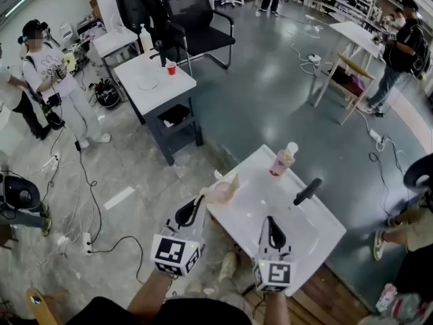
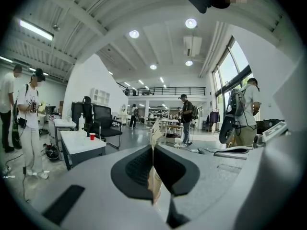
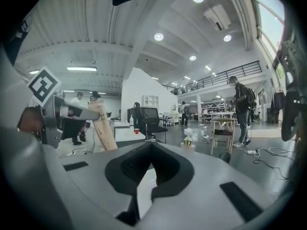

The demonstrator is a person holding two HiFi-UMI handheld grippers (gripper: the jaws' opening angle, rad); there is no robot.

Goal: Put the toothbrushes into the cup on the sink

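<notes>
A long tan toothbrush pack (image 1: 229, 185) is clamped in my left gripper (image 1: 198, 200), which is shut on it at the near left corner of the white sink (image 1: 318, 235). Seen from the left gripper view, the pack (image 2: 154, 176) runs edge-on between the shut jaws of the left gripper (image 2: 153, 150). The right gripper view shows the same pack (image 3: 103, 128) upright at the left. A pale pinkish shape lies right by the pack in the head view; whether it is the cup I cannot tell. My right gripper (image 1: 270, 221) hovers over the sink's near side, shut and empty (image 3: 152, 145).
A black faucet (image 1: 308, 190) and a pink soap bottle (image 1: 284, 158) stand on the sink. Beyond it are a white table (image 1: 152, 80) with a red cup (image 1: 171, 67), a black chair (image 1: 196, 26), a wooden stool (image 1: 348, 80), floor cables and people standing around.
</notes>
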